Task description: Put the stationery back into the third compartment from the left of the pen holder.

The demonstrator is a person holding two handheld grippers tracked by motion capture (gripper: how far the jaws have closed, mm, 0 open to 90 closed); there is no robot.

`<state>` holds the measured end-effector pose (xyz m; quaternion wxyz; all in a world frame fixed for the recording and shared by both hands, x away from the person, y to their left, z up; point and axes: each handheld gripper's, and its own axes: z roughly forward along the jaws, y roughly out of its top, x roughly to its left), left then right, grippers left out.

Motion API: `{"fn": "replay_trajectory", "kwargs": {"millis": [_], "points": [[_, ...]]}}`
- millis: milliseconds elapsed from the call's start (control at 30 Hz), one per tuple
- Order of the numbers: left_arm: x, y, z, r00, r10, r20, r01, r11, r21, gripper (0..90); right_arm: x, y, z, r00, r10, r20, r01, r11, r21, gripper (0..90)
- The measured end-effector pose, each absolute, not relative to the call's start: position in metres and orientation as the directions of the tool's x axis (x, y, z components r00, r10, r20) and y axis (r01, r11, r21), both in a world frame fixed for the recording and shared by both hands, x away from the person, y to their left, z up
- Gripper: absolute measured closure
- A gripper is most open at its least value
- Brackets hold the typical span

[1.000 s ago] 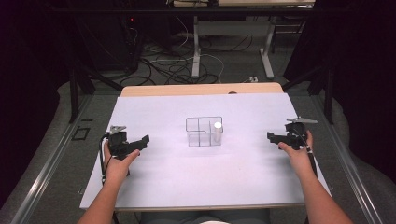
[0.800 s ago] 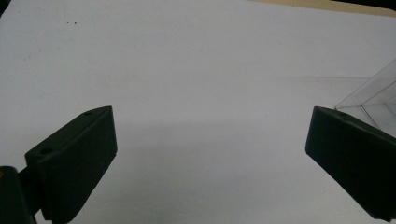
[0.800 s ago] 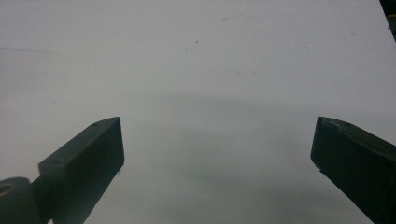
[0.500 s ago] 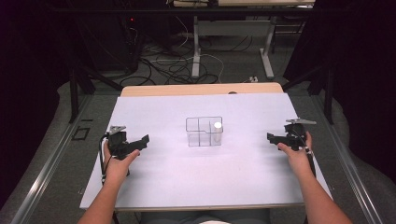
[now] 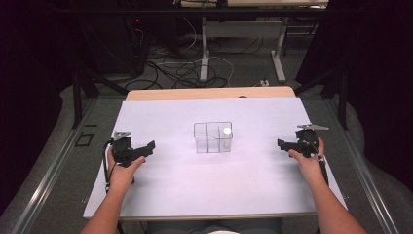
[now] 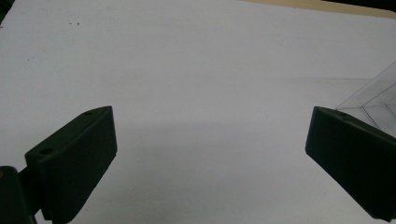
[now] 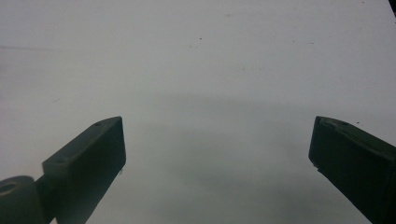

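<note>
In the left gripper view, the clear plastic divided box [image 6: 373,100] is cut off by the right edge, behind the left hand-held gripper [image 6: 208,140]'s right jaw. Its small white cylindrical content [image 5: 226,131] is too small to identify.

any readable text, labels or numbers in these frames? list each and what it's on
None readable.
Clear box: no label seen.
White cylinder in its back right compartment: no print seen.
White table cover: plain apart from small dark specks.
Left hand-held gripper and right hand-held gripper: no markings seen.
</note>
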<state>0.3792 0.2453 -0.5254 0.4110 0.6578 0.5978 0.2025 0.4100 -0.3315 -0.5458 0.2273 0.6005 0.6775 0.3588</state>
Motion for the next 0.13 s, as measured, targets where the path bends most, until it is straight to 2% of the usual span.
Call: {"fn": "replay_trajectory", "kwargs": {"millis": [133], "points": [[0.3790, 0.2449, -0.5252, 0.203, 0.953, -0.226, 0.618, 0.054, 0.784, 2.1, 0.4101, -0.3302, -0.5461, -0.172, 0.978, 0.120, 0.656, 0.022, 0.754, 3.7]]}}
